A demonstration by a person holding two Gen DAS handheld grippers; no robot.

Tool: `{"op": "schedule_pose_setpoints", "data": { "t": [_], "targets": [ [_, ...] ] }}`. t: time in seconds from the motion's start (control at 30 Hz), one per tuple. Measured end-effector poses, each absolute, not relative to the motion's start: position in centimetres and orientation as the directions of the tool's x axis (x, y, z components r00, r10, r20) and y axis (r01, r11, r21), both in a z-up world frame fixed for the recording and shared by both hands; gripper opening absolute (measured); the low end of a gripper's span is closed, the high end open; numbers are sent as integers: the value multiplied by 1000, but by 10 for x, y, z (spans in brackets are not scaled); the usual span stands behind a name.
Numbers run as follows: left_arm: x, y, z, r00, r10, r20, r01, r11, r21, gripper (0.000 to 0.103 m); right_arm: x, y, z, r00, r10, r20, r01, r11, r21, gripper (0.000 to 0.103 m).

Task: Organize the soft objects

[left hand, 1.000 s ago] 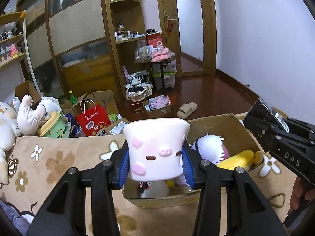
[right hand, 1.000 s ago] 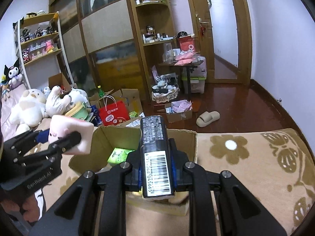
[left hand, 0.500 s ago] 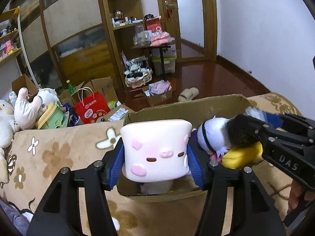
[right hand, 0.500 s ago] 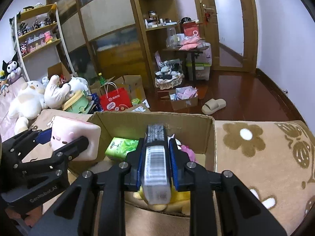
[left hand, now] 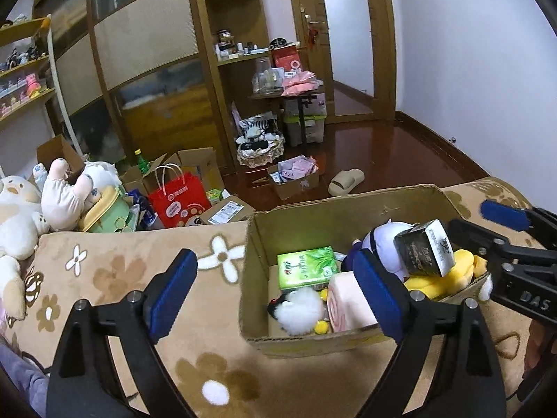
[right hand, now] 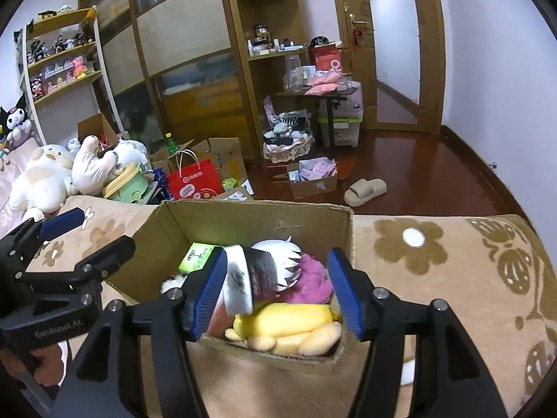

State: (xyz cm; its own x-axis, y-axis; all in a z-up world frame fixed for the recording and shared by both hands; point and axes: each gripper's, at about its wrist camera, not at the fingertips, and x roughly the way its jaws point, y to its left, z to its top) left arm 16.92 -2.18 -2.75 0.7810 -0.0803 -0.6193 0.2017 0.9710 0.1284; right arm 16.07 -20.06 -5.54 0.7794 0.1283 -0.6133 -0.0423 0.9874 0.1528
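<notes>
A cardboard box (left hand: 334, 209) (right hand: 257, 216) sits on the flowered blanket and holds soft things. My left gripper (left hand: 275, 289) is open and empty at the box's near left corner. The pink pig cushion (left hand: 348, 299) lies inside the box beside a green tissue pack (left hand: 306, 268) and a white fluffy toy (left hand: 299, 308). My right gripper (right hand: 278, 289) is open above the box. The black-and-white tissue pack (right hand: 238, 285) (left hand: 424, 252) leans by its left finger, over a white-haired doll (right hand: 278, 261) and a yellow plush (right hand: 285, 320).
Large plush toys (right hand: 45, 174) lie at the far left of the bed. A red bag (left hand: 177, 198), open cartons and a slipper (left hand: 346, 181) are on the floor beyond. Shelves and a door stand at the back.
Both grippers have opened. The pig cushion has dropped from the left gripper into the box. The tissue pack has come loose from the right gripper above the box.
</notes>
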Motion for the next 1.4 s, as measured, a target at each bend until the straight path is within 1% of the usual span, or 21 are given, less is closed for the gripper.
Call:
{"op": "schedule_pose_setpoints", "data": {
  "t": [0.07, 0.17, 0.27, 0.43, 0.57, 0.6, 0.67, 0.77, 0.97, 1.13, 1.4],
  "targets": [
    [165, -17, -24, 785, -77, -615, 195, 973, 127, 91, 154, -202, -51, 787, 119, -606, -37, 988, 147, 78],
    [155, -11, -17, 790, -80, -608, 188, 975, 117, 94, 147, -202, -45, 788, 109, -606, -30, 990, 140, 80],
    [145, -6, -10, 794, -88, -601, 183, 978, 98, 96, 138, -203, -39, 790, 98, -605, -19, 990, 136, 87],
    [130, -1, -1, 800, -93, -593, 184, 979, 93, 96, 120, -203, -24, 801, 73, -594, -1, 993, 120, 91],
    [117, 0, 7, 812, -84, -578, 175, 979, 103, 97, 104, -204, -10, 817, 53, -574, 16, 993, 114, 99],
    [112, 1, 9, 813, -88, -575, 174, 980, 95, 97, 100, -204, -7, 821, 48, -569, 20, 993, 113, 101],
    [107, 4, 13, 811, -101, -576, 173, 982, 72, 97, 90, -205, 1, 831, 38, -555, 27, 994, 109, 103],
    [98, 6, 20, 816, -113, -568, 169, 984, 47, 97, 78, -205, 9, 840, 29, -542, 32, 994, 103, 103],
    [72, 11, 30, 835, -100, -541, 166, 983, 73, 97, 52, -204, 24, 858, 11, -513, 44, 994, 95, 103],
    [52, 17, 31, 838, -104, -536, 168, 983, 73, 98, 28, -205, 30, 870, -8, -493, 56, 995, 83, 103],
    [26, 21, 31, 861, -105, -497, 158, 985, 66, 98, -12, -206, 35, 909, -63, -413, 94, 994, 55, 103]
  ]
}}
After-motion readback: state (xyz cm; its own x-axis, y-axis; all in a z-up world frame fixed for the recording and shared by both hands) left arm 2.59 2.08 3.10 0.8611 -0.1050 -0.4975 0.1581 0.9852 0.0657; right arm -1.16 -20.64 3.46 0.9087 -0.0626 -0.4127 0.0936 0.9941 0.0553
